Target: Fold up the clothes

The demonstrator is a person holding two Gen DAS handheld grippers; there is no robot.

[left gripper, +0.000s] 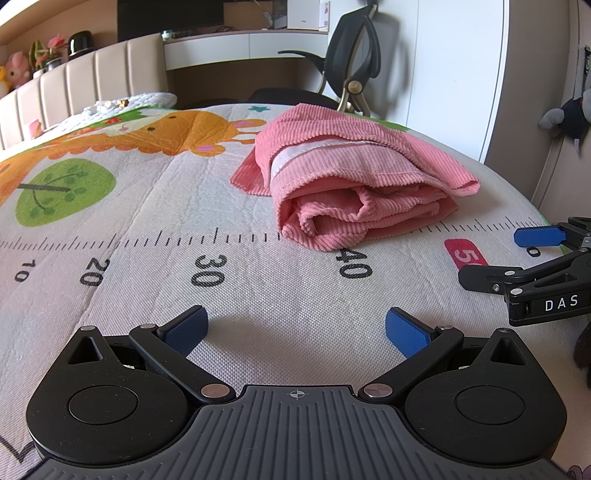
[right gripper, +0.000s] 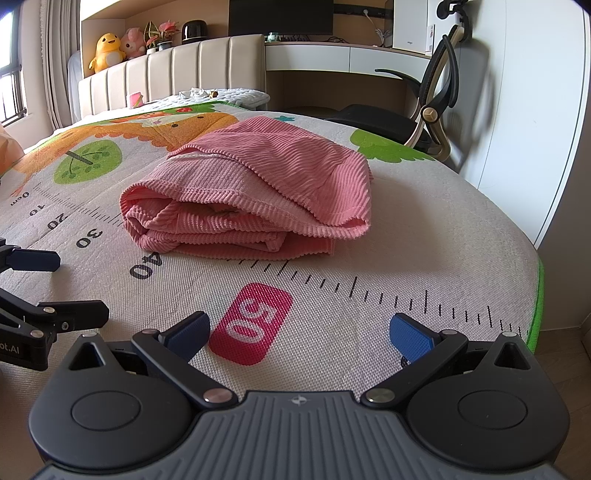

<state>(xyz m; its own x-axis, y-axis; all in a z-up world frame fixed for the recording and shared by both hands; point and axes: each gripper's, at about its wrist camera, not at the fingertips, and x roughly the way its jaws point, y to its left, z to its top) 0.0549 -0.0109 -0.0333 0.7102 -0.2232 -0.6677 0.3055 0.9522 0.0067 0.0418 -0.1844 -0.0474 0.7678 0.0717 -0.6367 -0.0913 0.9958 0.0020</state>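
Nearest the left wrist camera, the left hand-held gripper (left gripper: 295, 328) sits low over the printed mat (left gripper: 258, 295), its two blue pads (left gripper: 186, 328) spread wide with nothing between them. Under the gap lies bare woven fabric, with the printed "30" and "40" of a ruler strip just ahead.

Seen from its own camera, the right hand-held gripper (right gripper: 299, 332) is likewise spread wide and empty, hovering over a pink "50" label (right gripper: 251, 325) on the same mat. Each gripper shows at the edge of the other's view, side by side and apart: the right one at the right rim of the left view, the left one at the left rim of the right view (only partly in frame both times).

Ahead of both lies the pink ribbed garment (left gripper: 351, 177), folded into a thick bundle on the mat, which covers a bed. Its near edge touches the ruler line close to the "40" mark. A top flap drapes over the rolled layers, and a paler inner band shows along the fold in the left view.

Behind the mat stand a padded beige headboard (right gripper: 177, 74), a yellow plush toy (right gripper: 107, 50) and a pink one on the ledge, a dark monitor (right gripper: 280, 16) on a white desk, and a black office chair (right gripper: 432, 107).
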